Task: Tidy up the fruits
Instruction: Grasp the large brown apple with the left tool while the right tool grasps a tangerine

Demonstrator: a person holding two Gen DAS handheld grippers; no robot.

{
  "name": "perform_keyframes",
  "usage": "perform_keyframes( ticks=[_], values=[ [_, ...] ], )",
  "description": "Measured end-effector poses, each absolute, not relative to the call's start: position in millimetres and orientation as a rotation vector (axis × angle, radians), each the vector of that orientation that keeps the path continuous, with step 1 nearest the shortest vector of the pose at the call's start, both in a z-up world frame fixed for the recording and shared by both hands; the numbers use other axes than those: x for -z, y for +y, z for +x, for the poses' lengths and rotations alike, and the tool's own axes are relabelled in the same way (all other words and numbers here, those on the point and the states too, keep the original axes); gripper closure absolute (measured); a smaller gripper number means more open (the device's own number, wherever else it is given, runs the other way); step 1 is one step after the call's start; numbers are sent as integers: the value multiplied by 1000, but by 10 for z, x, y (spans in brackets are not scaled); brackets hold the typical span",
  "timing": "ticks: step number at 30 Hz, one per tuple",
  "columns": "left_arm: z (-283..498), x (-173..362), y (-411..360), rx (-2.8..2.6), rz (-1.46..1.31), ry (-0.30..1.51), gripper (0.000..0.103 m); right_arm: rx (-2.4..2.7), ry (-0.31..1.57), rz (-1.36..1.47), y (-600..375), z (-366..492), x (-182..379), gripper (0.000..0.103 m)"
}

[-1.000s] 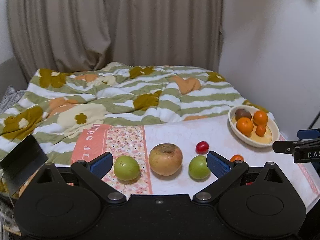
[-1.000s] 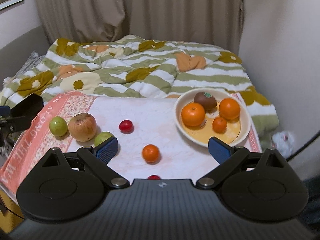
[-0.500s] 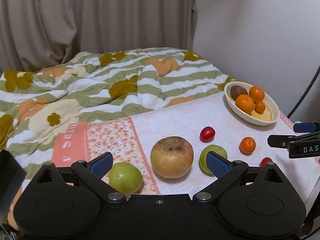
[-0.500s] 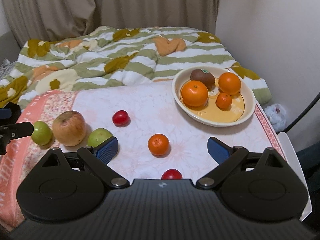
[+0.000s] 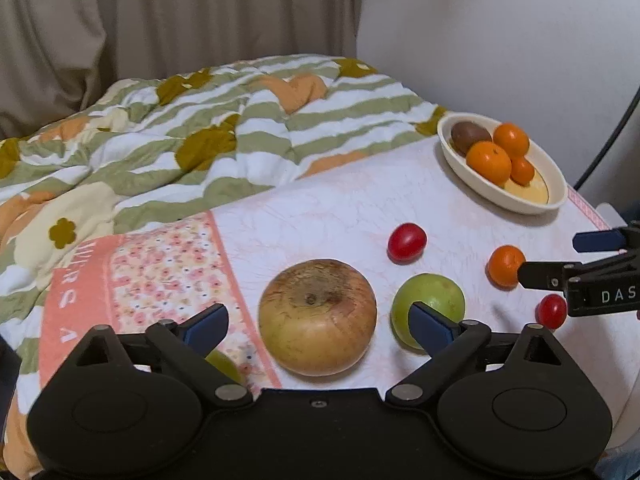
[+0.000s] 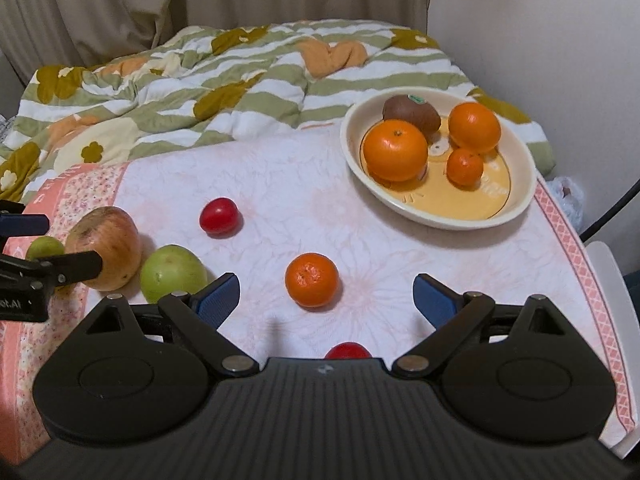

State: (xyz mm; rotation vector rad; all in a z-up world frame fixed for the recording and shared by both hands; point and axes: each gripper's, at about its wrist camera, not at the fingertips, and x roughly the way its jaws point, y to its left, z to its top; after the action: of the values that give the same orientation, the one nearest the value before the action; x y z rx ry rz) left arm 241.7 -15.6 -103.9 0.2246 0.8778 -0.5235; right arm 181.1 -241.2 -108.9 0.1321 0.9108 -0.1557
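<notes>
My left gripper [image 5: 316, 324] is open, its fingers either side of a big brown-yellow apple [image 5: 317, 316]. A green fruit [image 5: 434, 304] lies right of it, another green fruit [image 5: 224, 364] behind the left finger. My right gripper [image 6: 326, 294] is open, just short of a small orange [image 6: 311, 279]. The apple [image 6: 106, 252] and a green fruit [image 6: 172, 272] also show in the right wrist view. Red tomatoes lie loose [image 6: 219, 216] [image 6: 347, 351]. A cream bowl [image 6: 516, 184] holds three oranges and a kiwi [image 6: 412, 112].
The fruits lie on a pink-white floral cloth [image 6: 320, 200] over a table. A green striped duvet [image 6: 240, 76] lies behind it. The table's right edge [image 6: 608, 280] is near the bowl. A cable [image 6: 616, 208] hangs at right. Curtains and a wall stand behind.
Both grippers moved forward and down toward the table. The left closed in around the apple; the right neared the loose orange. No fruit moved.
</notes>
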Motion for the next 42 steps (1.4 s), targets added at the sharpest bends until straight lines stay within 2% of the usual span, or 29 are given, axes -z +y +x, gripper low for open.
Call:
perform_keyframes(
  ticks=[9, 14, 16, 18, 19, 21, 25, 27, 34, 35, 38, 42],
  values=[
    [2548, 1205, -228, 522, 227, 933, 18, 140, 954, 120, -2421, 1939, 1232, 0],
    [2573, 1246, -246, 516, 219, 940, 19, 142, 969, 109, -2421, 1980, 1277, 0],
    [2581, 1254, -248, 513, 217, 942, 26, 138, 974, 101, -2412, 1997, 1290, 0],
    [2585, 1259, -247, 510, 221, 939, 25, 135, 975, 97, -2406, 2012, 1306, 0],
    [2588, 1259, -241, 510, 218, 939, 25, 132, 978, 97, -2405, 2020, 1313, 3],
    [2582, 1259, -236, 510, 215, 937, 25, 122, 991, 98, -2407, 2045, 1337, 16],
    [2559, 1255, -240, 506, 222, 933, 25, 120, 1000, 86, -2397, 2080, 1378, 20],
    [2547, 1254, -232, 503, 219, 932, 25, 115, 1004, 83, -2390, 2101, 1402, 26],
    [2498, 1243, -226, 486, 215, 925, 25, 103, 1009, 85, -2379, 2170, 1453, 32],
    [2492, 1241, -225, 485, 215, 924, 25, 102, 1010, 84, -2378, 2172, 1454, 34],
    [2470, 1232, -210, 478, 206, 924, 25, 99, 1001, 73, -2371, 2186, 1449, 51],
    [2421, 1211, -194, 473, 200, 918, 25, 97, 999, 68, -2360, 2190, 1440, 51]
  ],
)
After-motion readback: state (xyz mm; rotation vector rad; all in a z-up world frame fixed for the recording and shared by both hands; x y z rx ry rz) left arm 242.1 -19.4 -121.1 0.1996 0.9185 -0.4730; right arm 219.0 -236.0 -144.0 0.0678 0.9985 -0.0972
